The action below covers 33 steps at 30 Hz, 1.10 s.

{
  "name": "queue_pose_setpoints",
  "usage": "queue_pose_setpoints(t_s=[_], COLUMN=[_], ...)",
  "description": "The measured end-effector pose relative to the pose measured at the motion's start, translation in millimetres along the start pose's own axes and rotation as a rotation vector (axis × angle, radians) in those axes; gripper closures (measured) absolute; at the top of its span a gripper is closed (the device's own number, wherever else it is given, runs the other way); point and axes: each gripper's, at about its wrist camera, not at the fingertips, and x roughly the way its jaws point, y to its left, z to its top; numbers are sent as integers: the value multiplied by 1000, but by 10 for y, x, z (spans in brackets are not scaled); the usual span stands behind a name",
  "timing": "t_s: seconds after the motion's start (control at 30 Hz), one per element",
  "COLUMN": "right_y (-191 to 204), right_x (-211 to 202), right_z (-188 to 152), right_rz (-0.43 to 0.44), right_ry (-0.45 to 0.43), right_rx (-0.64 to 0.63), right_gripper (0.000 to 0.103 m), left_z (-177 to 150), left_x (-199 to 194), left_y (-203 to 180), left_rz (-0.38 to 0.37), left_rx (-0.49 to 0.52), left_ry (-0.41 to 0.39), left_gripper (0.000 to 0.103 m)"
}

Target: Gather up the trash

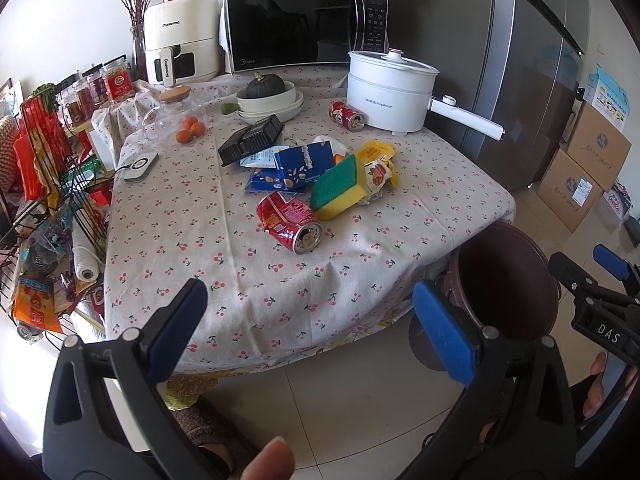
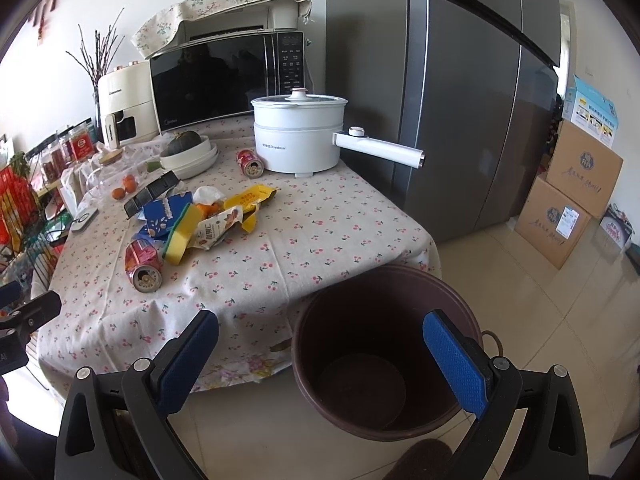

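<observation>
Left tool (image 1: 304, 332) spread wide, holding nothing, hovering off the near edge of the worktop (image 1: 192, 216). Trash sits mid-worktop in one cluster: crushed red can (image 1: 290, 220) nearest, then blue wrappers (image 1: 296, 168), a green-yellow sponge (image 1: 340, 186) and yellow snack bags (image 1: 378, 164); second can (image 1: 347, 115) lies far by the white cooker (image 1: 390, 90). Brown bin (image 2: 384, 352) stands on the floor at the near right corner, probably so items drop straight off the edge. Right tool (image 2: 320, 356) also spread, empty, above the bin. Only the right view shows the bin's bare bottom; the left view shows the cluttered rack (image 1: 44, 184).
</observation>
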Motion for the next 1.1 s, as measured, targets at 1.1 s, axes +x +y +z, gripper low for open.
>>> queue_pose_setpoints(t_s=[1.1], right_y=[271], right_x=[1197], right_z=[914], right_rz=[157], right_ry=[324], right_rx=[-101], right_gripper=[0], left_z=[741], left_x=[1527], left_y=[644], left_rz=[-36], left_rx=[-202], left_ry=[392], left_gripper=[4])
